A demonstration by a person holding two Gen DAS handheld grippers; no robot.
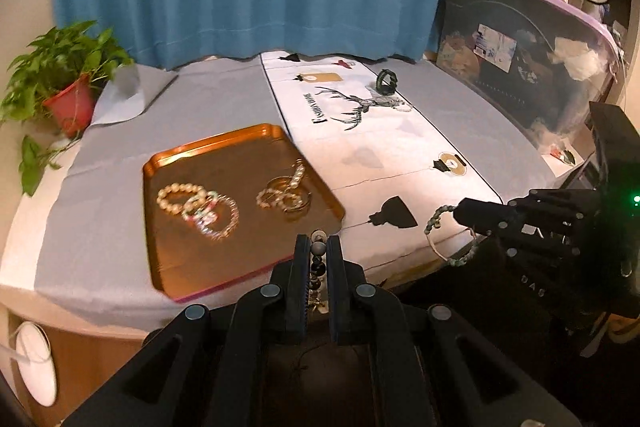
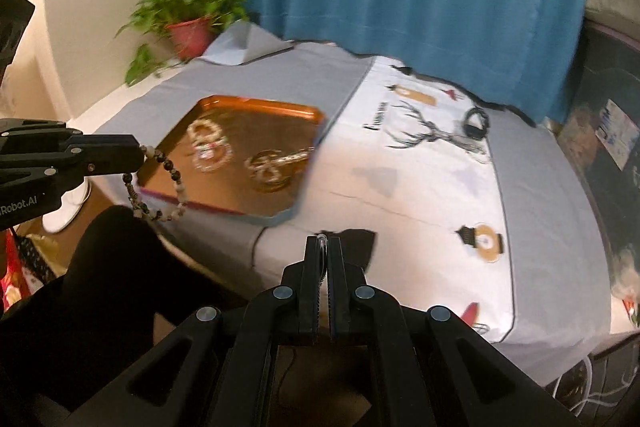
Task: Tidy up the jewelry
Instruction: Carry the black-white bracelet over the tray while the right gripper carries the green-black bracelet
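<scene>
While both grippers carry bracelets near the tray (image 1: pixel 168 163), clear its rim before letting go; left gripper (image 1: pixel 319 247) clamps a dark-and-grey bead bracelet (image 2: pixel 160 187), loop hanging down; right gripper (image 2: pixel 323 245) is closed on a green bead bracelet (image 1: pixel 436 223), also drooping off the bench (image 1: pixel 440 107) edge.

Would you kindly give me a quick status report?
Left gripper shut on dark bead bracelet. Right gripper shut on green bead bracelet. Tray ahead, path clear.
</scene>
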